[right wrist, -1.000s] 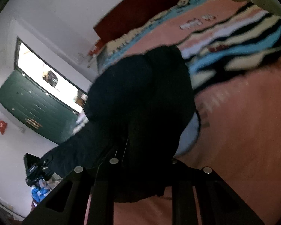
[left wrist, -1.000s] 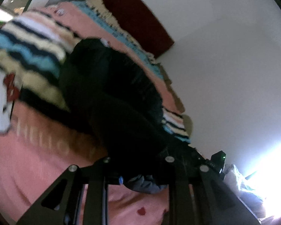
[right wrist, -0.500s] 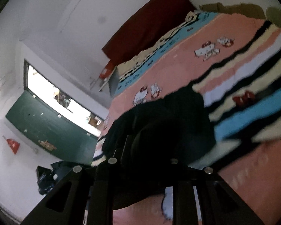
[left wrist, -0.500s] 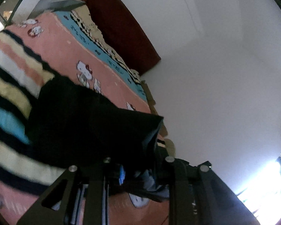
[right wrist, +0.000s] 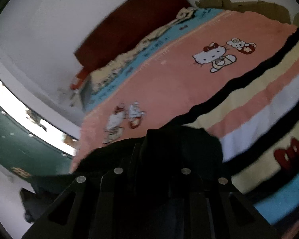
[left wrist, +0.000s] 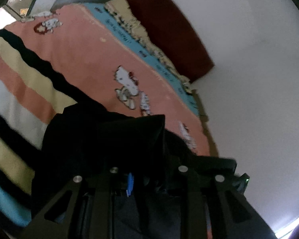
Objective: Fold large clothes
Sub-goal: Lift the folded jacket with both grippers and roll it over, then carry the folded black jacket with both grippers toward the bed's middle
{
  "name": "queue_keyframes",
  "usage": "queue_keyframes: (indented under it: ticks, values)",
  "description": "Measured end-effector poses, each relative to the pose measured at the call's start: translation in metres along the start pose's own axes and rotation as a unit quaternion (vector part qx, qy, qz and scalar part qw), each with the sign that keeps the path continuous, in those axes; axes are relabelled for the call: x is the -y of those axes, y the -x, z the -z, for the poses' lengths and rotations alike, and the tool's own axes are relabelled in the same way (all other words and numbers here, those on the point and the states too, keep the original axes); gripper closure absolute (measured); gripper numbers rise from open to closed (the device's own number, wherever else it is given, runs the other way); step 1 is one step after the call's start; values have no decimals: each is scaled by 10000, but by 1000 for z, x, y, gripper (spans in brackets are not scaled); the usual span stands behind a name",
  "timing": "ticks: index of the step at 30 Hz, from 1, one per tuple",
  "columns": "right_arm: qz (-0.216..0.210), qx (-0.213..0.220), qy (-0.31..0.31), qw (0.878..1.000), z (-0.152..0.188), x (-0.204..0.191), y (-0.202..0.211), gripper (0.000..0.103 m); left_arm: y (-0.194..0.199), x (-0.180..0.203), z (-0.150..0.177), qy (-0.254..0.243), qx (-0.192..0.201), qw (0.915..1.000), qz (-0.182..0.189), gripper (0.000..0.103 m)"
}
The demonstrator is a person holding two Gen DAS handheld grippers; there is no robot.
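A black garment (left wrist: 101, 139) hangs bunched over my left gripper (left wrist: 146, 171), which is shut on its cloth; the fingertips are hidden in the folds. The same black garment (right wrist: 181, 149) is bunched over my right gripper (right wrist: 152, 171), also shut on it. Both grippers hold the cloth lifted above a pink Hello Kitty blanket (left wrist: 85, 59) with black, cream, pink and blue stripes (right wrist: 259, 107). In the left wrist view the other gripper's body (left wrist: 225, 165) shows at the right, close by.
A dark red headboard (left wrist: 169, 25) stands against the white wall beyond the bed, and it also shows in the right wrist view (right wrist: 133, 23). A bright window and green wall (right wrist: 20, 139) are at the left. Cardboard (right wrist: 239, 4) lies at the bed's far edge.
Both grippers have lifted and carried the black garment forward over the bed toward the headboard. The cloth that lay spread on the blanket now hangs gathered from both grippers.
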State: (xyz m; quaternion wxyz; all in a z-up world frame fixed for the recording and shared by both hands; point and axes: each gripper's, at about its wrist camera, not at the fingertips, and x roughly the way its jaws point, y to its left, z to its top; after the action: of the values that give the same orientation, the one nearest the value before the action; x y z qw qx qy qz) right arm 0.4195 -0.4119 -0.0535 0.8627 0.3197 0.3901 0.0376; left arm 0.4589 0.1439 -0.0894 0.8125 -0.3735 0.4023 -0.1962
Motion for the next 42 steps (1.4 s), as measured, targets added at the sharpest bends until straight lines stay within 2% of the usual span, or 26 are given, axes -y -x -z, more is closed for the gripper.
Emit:
queue_keyframes:
  ticks: [4,9,12,14,18,21,23,26,30,35,42]
  values:
    - [364,23,31,9993,-12,11,-49,71,-46,-26,-8,-114,-138,9997,-171,79]
    - [326,-84,-233,9992,-13,30,-89,66,-67,-40,-13,-103,-135,9998,67,79]
    - [361,-53,-276,9990,-12,33,-93,62,-67,-42,-16,-64,-151,9996,223,78]
    - [453,-19,-333,9984,-13,34,-92,50,-56,-41,-16,17,-47,9992,395,74]
    - [542,52,-327,9980,-11,33,-81,47,-26,-35,-20,156,301,9971,677,51]
    - [596,180,-339,9975,-12,32,-61,45,6,-26,-29,124,633,9964,556,50]
    - [618,292,-329,9971,-13,30,-43,44,31,-16,-34,14,792,9963,321,50]
    - [736,513,-111,9959,-12,20,-7,42,55,4,-31,-334,779,9964,-3,50]
    - [757,693,261,9944,1,1,38,40,81,35,-4,-895,576,9938,-324,50]
    - [645,643,815,9925,36,-24,72,32,91,59,55,-1451,216,9873,-603,50]
    - [545,304,1817,9814,102,-67,67,30,60,99,129,-2280,-316,9708,-676,50]
